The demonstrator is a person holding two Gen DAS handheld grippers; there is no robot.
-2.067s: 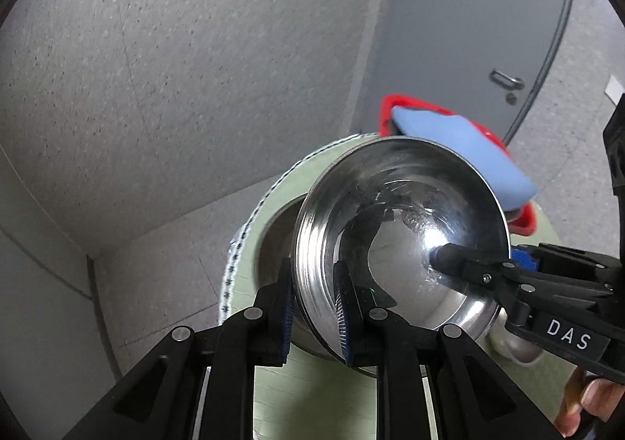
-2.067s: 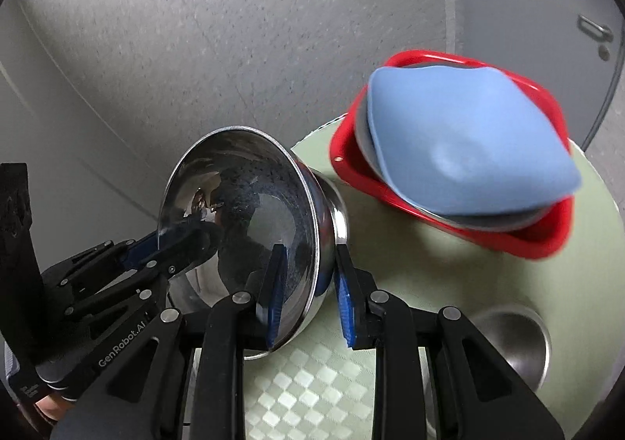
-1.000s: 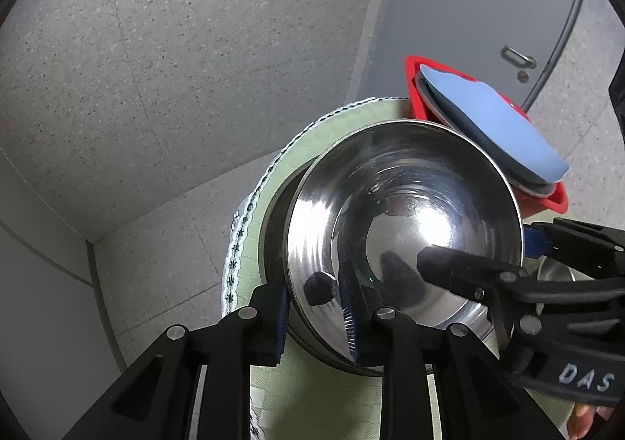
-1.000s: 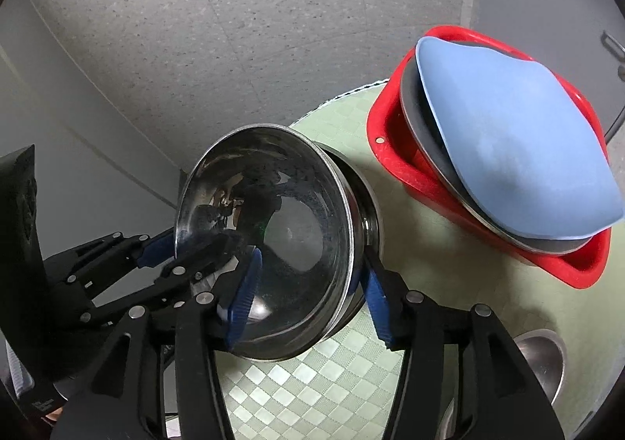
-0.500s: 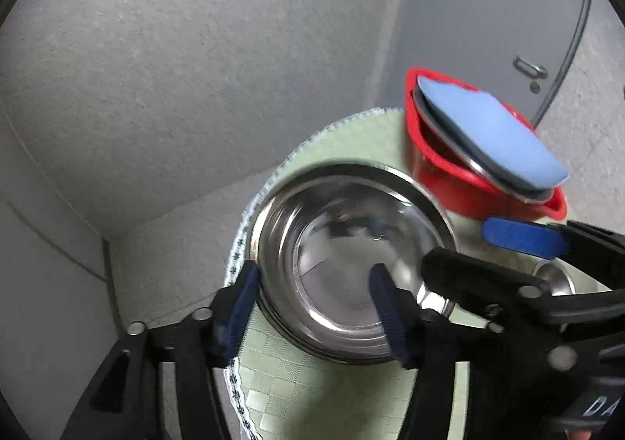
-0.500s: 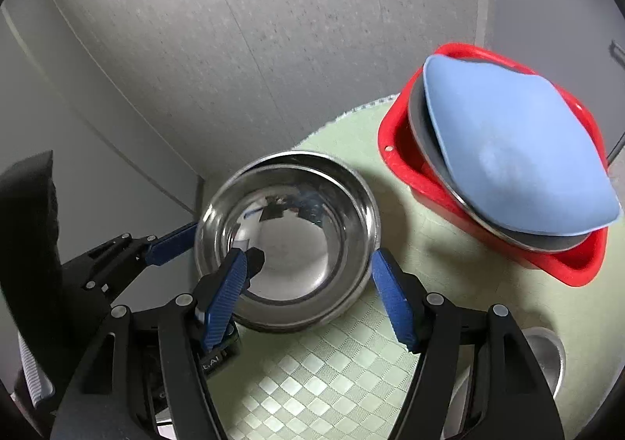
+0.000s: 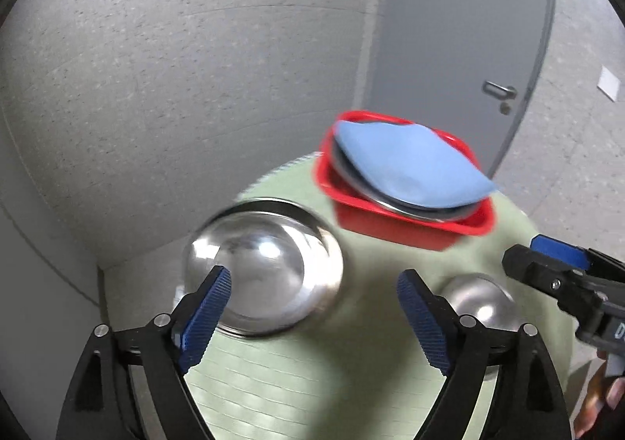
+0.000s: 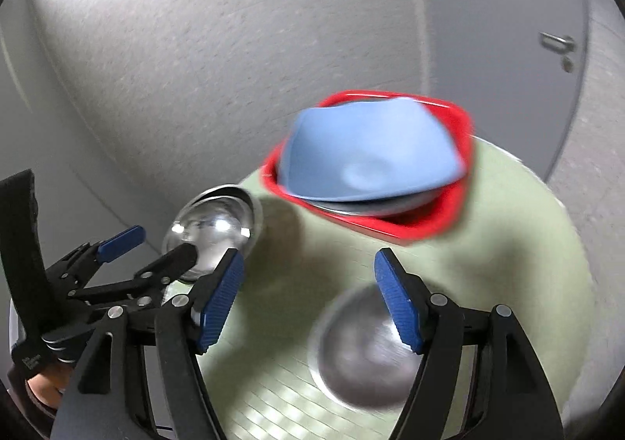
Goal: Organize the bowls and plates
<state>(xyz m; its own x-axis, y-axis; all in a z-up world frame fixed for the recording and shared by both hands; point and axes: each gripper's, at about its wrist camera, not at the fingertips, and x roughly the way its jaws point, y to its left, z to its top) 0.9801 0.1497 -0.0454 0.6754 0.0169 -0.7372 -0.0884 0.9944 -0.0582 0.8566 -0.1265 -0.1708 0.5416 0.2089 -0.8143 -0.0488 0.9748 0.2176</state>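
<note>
Both tools spread wide, holding nothing: left tool [image 7: 314, 293] near the large steel bowl [image 7: 265, 264], right tool [image 8: 308, 291] near the small bowl [image 8: 363, 354]

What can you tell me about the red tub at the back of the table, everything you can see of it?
The red tub is a glossy, plastic-looking, roughly square basin with rounded corners and a flared rim. It sits upright on the far side of the green table mat, beyond the large steel bowl. Inside, a metal plate leans tilted, with a pale blue plate lying on it and jutting over the rim. Neither claw touches it. Motion blur hides finer detail.
</note>
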